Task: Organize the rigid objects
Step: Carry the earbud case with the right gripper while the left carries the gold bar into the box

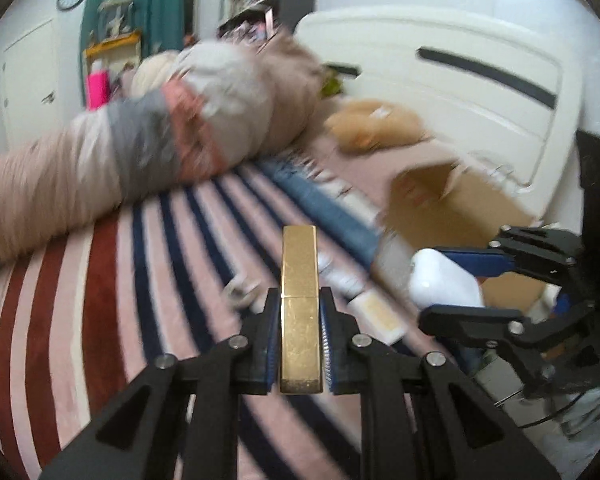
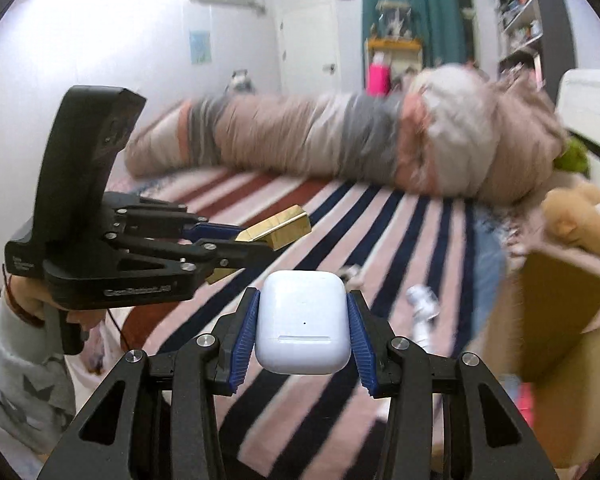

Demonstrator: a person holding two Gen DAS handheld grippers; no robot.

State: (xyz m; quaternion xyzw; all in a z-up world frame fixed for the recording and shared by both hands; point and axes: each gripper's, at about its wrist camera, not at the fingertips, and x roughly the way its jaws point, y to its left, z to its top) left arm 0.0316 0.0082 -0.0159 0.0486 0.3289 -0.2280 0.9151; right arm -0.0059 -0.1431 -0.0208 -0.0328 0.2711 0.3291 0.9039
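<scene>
My left gripper (image 1: pixel 299 300) is shut on a gold bar-shaped block (image 1: pixel 300 276) and holds it above the striped bedspread (image 1: pixel 100 288); the block also shows in the right wrist view (image 2: pixel 280 226), held by the left gripper (image 2: pixel 256 246). My right gripper (image 2: pixel 302 300) is shut on a white earbud case (image 2: pixel 302 322); in the left wrist view that case (image 1: pixel 440 280) sits in the right gripper (image 1: pixel 452 280) at the right. A cardboard box (image 1: pixel 452 204) stands at the right, also in the right wrist view (image 2: pixel 556 312).
Small loose items lie on the bed: a white bottle (image 1: pixel 340 274), a flat pale card (image 1: pixel 380 314), a small ring-like piece (image 1: pixel 242 290). A rolled quilt (image 1: pixel 140 148) lies across the far side. A plush toy (image 1: pixel 376 124) rests by the white headboard (image 1: pixel 460 80).
</scene>
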